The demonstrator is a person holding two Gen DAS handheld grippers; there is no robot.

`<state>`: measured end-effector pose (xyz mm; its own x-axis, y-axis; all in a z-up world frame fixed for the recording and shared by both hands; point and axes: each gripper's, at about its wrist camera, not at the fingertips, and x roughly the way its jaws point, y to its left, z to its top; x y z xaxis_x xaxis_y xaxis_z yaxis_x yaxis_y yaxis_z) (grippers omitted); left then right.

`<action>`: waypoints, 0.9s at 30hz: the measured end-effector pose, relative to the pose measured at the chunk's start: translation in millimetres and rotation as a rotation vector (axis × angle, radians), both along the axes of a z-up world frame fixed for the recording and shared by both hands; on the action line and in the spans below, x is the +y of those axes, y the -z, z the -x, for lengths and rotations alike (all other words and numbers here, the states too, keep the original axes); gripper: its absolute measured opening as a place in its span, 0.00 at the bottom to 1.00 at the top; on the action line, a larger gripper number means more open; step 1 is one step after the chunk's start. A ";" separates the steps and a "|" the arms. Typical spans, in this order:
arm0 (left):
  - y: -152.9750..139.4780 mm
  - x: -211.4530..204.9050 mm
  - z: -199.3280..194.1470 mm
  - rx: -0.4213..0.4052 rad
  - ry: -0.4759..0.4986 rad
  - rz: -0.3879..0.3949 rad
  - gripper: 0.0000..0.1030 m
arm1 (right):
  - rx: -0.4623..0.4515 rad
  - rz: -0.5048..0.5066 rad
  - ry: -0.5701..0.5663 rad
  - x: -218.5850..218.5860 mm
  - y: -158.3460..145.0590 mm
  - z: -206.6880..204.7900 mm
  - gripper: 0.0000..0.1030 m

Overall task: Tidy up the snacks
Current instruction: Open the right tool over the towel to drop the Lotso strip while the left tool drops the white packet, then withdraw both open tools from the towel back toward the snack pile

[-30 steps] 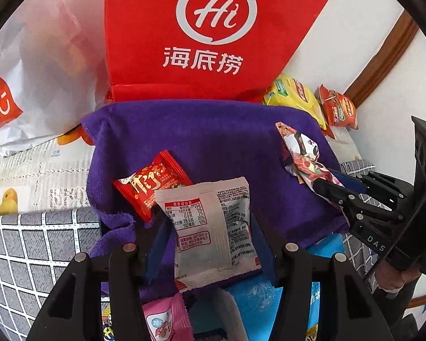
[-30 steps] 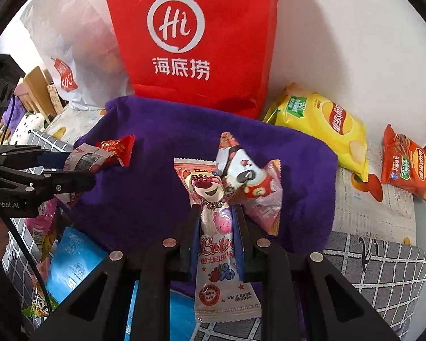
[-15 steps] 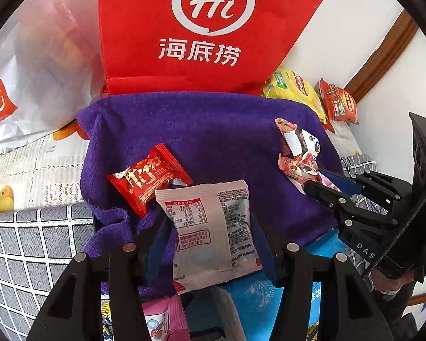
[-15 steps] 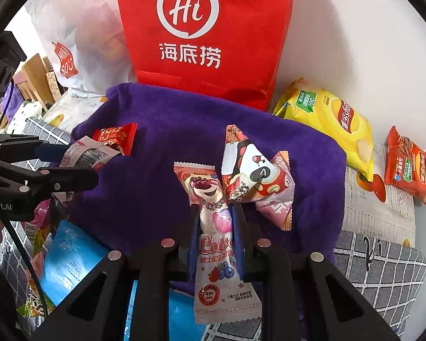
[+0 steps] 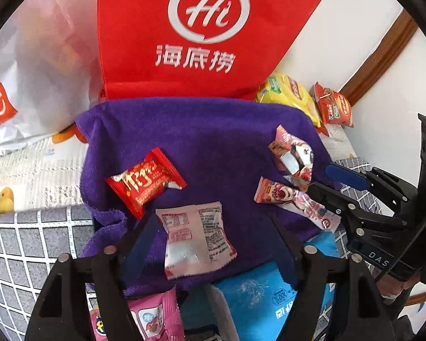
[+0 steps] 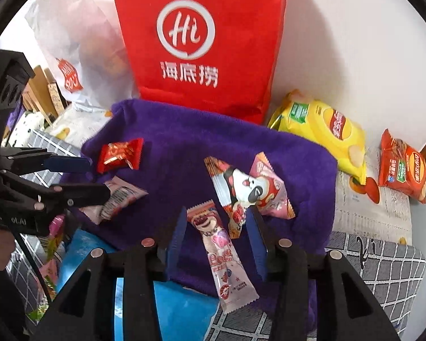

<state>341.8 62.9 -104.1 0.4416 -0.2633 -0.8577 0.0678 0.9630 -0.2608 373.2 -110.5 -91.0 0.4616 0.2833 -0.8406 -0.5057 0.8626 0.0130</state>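
On the purple towel (image 5: 207, 130), both packets newly released.

A: What lies on the towel (image 6: 298, 153)?

B: Four snack packets. The wafer packet (image 5: 144, 183) is at the left, and the flat sachet (image 5: 197, 237) sits just before it, between the opening jaws of the left gripper (image 5: 210, 244), untouched by them.

A: And on the right?

B: The panda packet (image 6: 247, 190), with the bear stick packet (image 6: 221, 253) before it, lying loose between the opening jaws of the right gripper (image 6: 215, 244); its near end hangs over the towel's front edge.

A: Behind the towel?

B: A tote bag (image 6: 201, 42) stands against the wall, a plastic bag (image 5: 34, 62) to its left. Right of the towel lie the large chip bag (image 6: 326, 130) and, farther right, a small chip bag (image 6: 403, 170).
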 end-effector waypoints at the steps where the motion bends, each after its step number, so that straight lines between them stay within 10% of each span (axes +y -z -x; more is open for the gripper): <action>1: -3.0 0.3 1.4 -0.006 -0.004 -0.005 0.73 | -0.009 -0.012 0.002 -0.9 -5.0 2.1 0.42; 27: -108.7 -6.8 78.2 -0.292 0.090 0.116 0.73 | -0.218 -0.059 0.282 -46.0 -95.0 127.8 0.72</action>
<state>263.6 56.1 4.5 0.6350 -0.4008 -0.6604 0.2393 0.9149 -0.3251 245.4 -156.6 4.0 0.6954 0.1641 -0.6996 -0.2439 0.9697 -0.0150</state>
